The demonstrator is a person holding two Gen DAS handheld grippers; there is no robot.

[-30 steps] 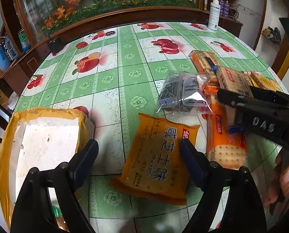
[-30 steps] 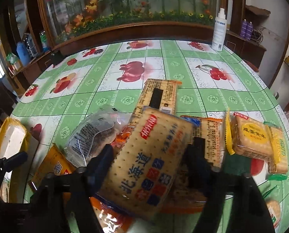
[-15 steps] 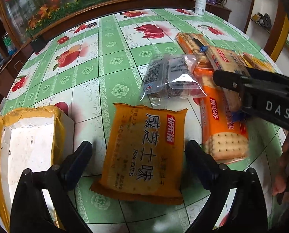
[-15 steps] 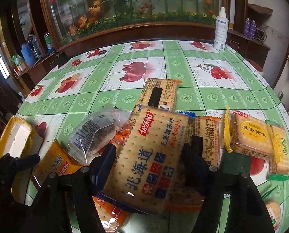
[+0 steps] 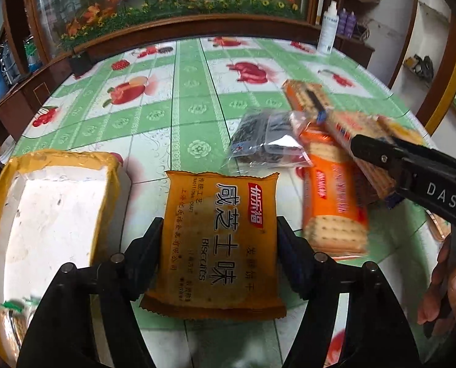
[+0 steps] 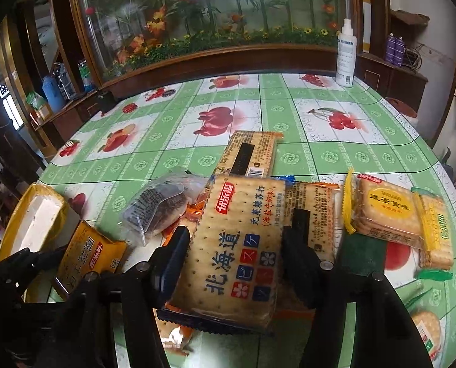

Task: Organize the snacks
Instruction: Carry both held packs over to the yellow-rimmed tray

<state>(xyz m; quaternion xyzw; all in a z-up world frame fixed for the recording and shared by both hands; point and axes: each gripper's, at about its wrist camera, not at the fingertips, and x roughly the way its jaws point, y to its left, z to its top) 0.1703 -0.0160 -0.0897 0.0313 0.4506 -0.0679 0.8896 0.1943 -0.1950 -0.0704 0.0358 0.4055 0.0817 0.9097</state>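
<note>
Left tool (image 5: 218,245) just closed on orange biscuit pack (image 5: 218,242) — long axis ahead, box (image 5: 53,214) directly left. Right tool (image 6: 232,260) closing on cracker pack (image 6: 237,245).

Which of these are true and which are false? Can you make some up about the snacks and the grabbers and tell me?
1. The left gripper has an orange biscuit packet between its fingers. True; its jaws have just been closing on the packet's sides.
2. The right gripper is empty. False; it grips a cracker packet with blue and red squares.
3. The white box with the yellow rim lies left of the orange biscuit packet in the left wrist view. True.
4. The white spray bottle lies flat among the snacks. False; it stands upright at the far edge of the table.
5. The clear bag of dark snacks is inside the white box. False; it lies on the table.
</note>
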